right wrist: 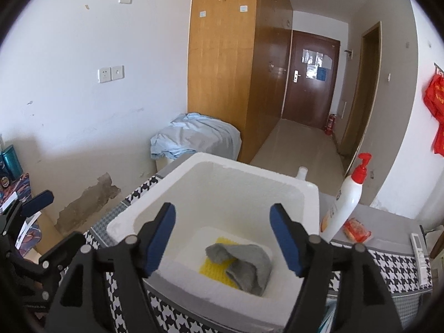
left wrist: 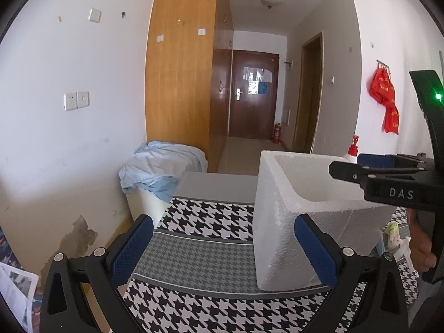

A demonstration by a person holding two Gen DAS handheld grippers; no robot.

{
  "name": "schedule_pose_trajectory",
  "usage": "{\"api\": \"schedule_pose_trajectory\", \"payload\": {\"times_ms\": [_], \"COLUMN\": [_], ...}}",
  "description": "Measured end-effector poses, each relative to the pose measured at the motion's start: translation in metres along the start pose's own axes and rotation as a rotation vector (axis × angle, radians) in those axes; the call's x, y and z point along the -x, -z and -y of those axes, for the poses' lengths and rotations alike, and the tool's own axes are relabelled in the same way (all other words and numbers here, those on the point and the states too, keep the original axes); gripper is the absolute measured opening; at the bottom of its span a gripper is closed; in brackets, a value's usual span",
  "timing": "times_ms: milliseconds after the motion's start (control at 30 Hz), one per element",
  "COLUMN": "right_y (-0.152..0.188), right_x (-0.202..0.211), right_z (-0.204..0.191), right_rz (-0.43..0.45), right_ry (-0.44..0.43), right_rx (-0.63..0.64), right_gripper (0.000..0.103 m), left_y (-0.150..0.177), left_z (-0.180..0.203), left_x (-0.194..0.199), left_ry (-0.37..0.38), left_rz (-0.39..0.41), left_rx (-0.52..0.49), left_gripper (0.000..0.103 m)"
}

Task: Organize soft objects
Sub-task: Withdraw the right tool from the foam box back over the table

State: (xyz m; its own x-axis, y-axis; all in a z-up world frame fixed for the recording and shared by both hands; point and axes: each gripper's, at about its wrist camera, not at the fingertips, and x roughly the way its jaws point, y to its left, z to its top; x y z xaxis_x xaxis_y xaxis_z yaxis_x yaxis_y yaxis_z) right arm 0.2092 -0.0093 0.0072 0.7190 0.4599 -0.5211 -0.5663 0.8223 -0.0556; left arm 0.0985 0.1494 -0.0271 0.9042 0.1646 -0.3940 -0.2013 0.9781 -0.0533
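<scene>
Left wrist view shows only the outer walls and rim of the white foam box point(left wrist: 280, 222), contents hidden; the orange packet point(right wrist: 356, 230) at right of the right wrist view is too blurred to identify, possibly a snack. Left gripper point(left wrist: 222, 247) is wide open and empty over the houndstooth cloth point(left wrist: 205, 219); right gripper point(right wrist: 223, 238) is wide open and empty above the box. Crumpled grey cloth point(right wrist: 247, 263) lies on a yellow nubby pad point(right wrist: 213, 270) on the box floor, lower centre, beside a white pump bottle point(right wrist: 347, 202).
</scene>
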Motion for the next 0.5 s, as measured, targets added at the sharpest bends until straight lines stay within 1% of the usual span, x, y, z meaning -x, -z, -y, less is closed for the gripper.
{"api": "schedule_pose_trajectory", "payload": {"times_ms": [100, 167, 267, 500], "right_y": [0.002, 0.003, 0.005, 0.013], "right_x": [0.006, 0.010, 0.015, 0.029], "right_z": [0.000, 0.001, 0.002, 0.005], "right_rz": [0.010, 0.023, 0.032, 0.045], "right_ry": [-0.011, -0.011, -0.019, -0.008], "right_rx": [0.000, -0.008, -0.017, -0.022], "right_gripper": [0.080, 0.085, 0.087, 0.088], "left_y": [0.000, 0.000, 0.000, -0.002], "left_z": [0.001, 0.001, 0.002, 0.011], "left_x": [0.002, 0.003, 0.004, 0.011], "left_ry": [-0.005, -0.006, -0.005, 0.011], "left_rz": [0.004, 0.005, 0.006, 0.018], "left_rx": [0.003, 0.006, 0.006, -0.012], "left_gripper": [0.102, 0.102, 0.102, 0.102]}}
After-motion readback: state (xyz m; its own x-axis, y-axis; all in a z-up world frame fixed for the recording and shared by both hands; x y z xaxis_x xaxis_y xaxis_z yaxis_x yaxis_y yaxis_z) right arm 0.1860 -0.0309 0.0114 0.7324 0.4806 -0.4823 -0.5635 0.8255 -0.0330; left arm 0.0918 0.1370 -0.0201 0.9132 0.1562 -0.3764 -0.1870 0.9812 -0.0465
